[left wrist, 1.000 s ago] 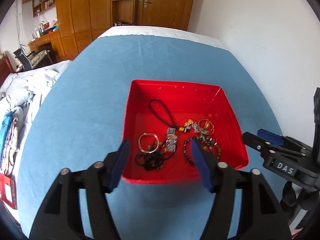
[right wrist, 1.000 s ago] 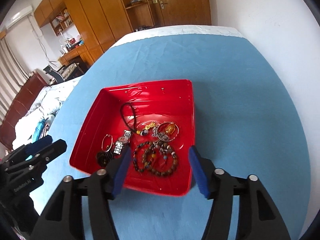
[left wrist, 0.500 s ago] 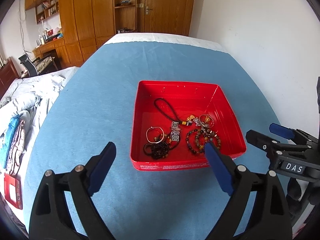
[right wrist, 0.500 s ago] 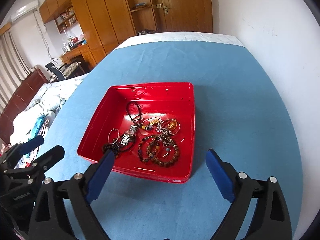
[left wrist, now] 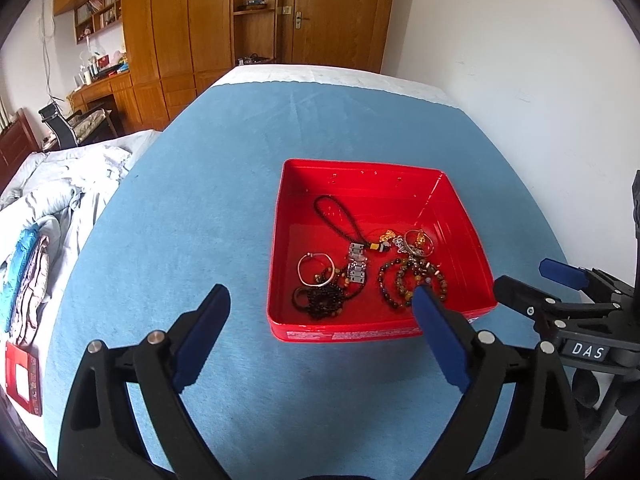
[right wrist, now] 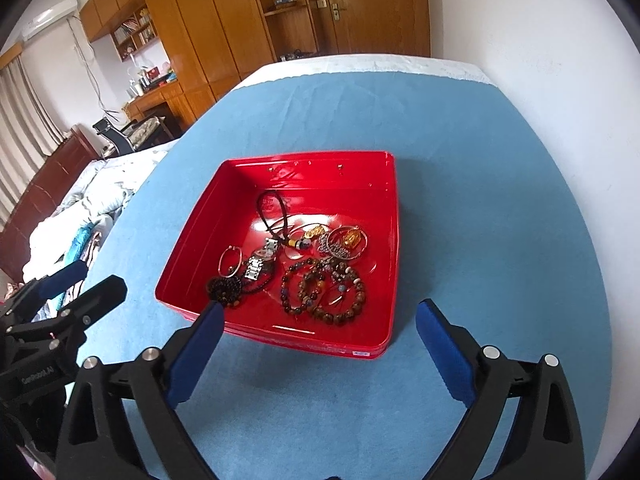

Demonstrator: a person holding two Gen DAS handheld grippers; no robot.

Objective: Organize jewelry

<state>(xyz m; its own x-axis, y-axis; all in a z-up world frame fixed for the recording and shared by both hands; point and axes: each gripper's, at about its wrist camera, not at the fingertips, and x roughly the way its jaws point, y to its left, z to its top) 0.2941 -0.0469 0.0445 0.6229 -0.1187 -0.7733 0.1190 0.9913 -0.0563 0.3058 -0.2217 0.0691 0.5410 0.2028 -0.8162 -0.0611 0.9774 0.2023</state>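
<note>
Just ahead—red tray (right wrist: 390,240)—beyond right hand-held gripper (right wrist: 318,318).

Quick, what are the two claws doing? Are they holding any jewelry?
Left claw: open, holding nothing.
Right claw: jaws opening wide, nothing between them; the jewelry lies in the red tray.

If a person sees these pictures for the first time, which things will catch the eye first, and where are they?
The red tray stands out first, in the middle of the blue cloth. Inside it, toward its near side, lies a tangle of jewelry: bead bracelets, a silver bangle and a black cord. In front, the left gripper and right gripper hang with jaws wide and empty.
</note>
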